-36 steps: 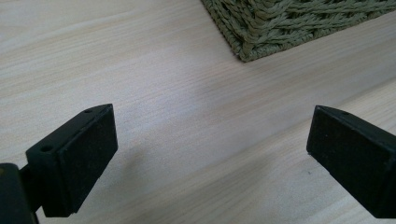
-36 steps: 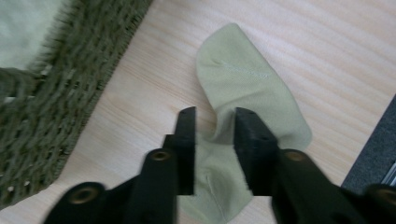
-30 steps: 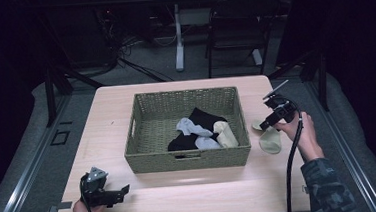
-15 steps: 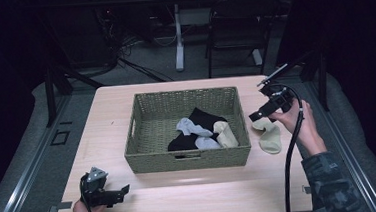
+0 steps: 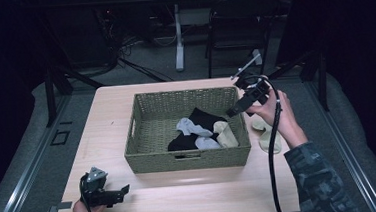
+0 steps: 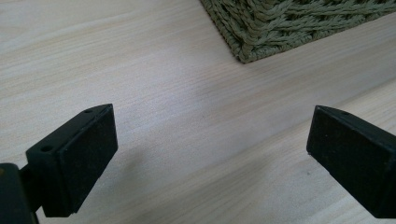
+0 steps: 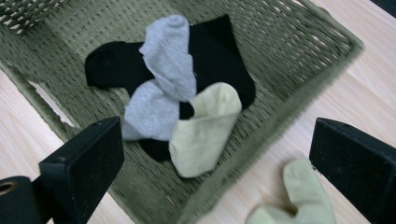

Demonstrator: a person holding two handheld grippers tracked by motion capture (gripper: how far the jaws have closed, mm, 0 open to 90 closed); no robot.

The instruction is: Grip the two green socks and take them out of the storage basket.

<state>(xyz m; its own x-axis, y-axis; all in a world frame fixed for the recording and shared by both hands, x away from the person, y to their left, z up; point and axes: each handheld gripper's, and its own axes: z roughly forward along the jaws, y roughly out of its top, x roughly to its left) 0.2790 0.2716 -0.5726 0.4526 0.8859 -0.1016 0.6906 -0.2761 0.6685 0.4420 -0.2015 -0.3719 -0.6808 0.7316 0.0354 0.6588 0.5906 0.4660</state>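
Observation:
A green wicker basket (image 5: 143, 139) stands mid-table and holds a black sock (image 5: 204, 119), grey socks (image 5: 191, 128) and a cream sock (image 5: 225, 135). A second cream sock (image 5: 268, 136) lies on the table just right of the basket. My right gripper (image 5: 236, 102) hovers open above the basket's right rim and holds nothing. In the right gripper view its jaws stand wide over the grey sock (image 7: 168, 56), the black sock (image 7: 219, 60) and the cream sock (image 7: 205, 130), with the loose cream sock (image 7: 303, 196) outside the rim. My left gripper (image 5: 122, 193) rests open at the table's near-left edge.
In the left gripper view the left gripper (image 6: 210, 149) faces bare wood, with the basket's corner (image 6: 280, 28) ahead. The wooden table (image 5: 112, 121) has free room left of and in front of the basket. Chairs and cables stand on the floor beyond the far edge.
My right gripper has risen from beside the cream sock on the table and moved left, over the basket's right rim. That sock stays on the table. The left gripper has not moved.

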